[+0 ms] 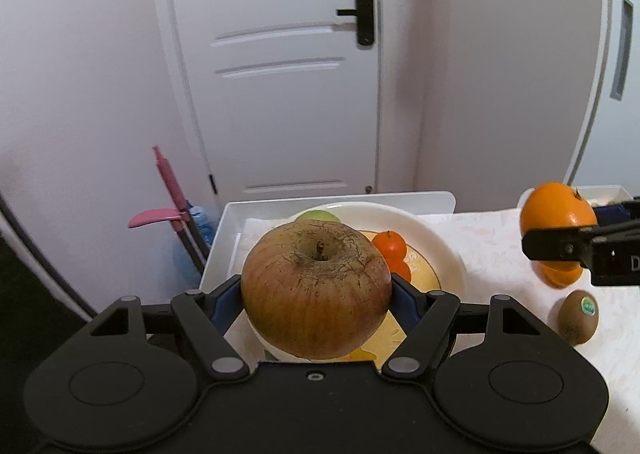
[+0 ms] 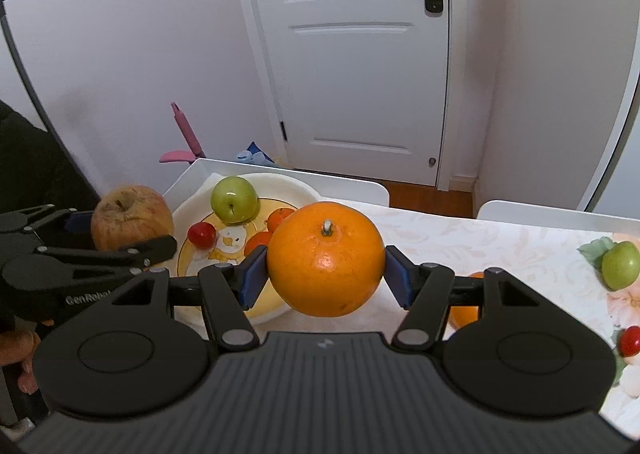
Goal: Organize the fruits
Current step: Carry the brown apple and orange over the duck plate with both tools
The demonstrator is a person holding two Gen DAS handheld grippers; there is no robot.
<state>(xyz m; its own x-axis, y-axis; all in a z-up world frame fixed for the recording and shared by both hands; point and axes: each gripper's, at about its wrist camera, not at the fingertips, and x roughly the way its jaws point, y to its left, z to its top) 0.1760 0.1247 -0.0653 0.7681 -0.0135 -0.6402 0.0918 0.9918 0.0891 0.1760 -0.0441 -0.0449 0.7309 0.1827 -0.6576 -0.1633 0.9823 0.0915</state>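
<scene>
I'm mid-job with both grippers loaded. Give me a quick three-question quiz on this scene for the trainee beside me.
1. True or false: the left hand-held gripper is shut on the large orange.
2. Multiple choice: which fruit lies in the white bowl? A) green apple B) kiwi C) banana
3. Fill in: the kiwi rests on the ______, outside the bowl.

Key
1. False: the left one grips the big brownish apple; the right hand-held gripper grips the orange.
2. A. Small tangerines and a red fruit are in there too.
3. Tablecloth.
</scene>
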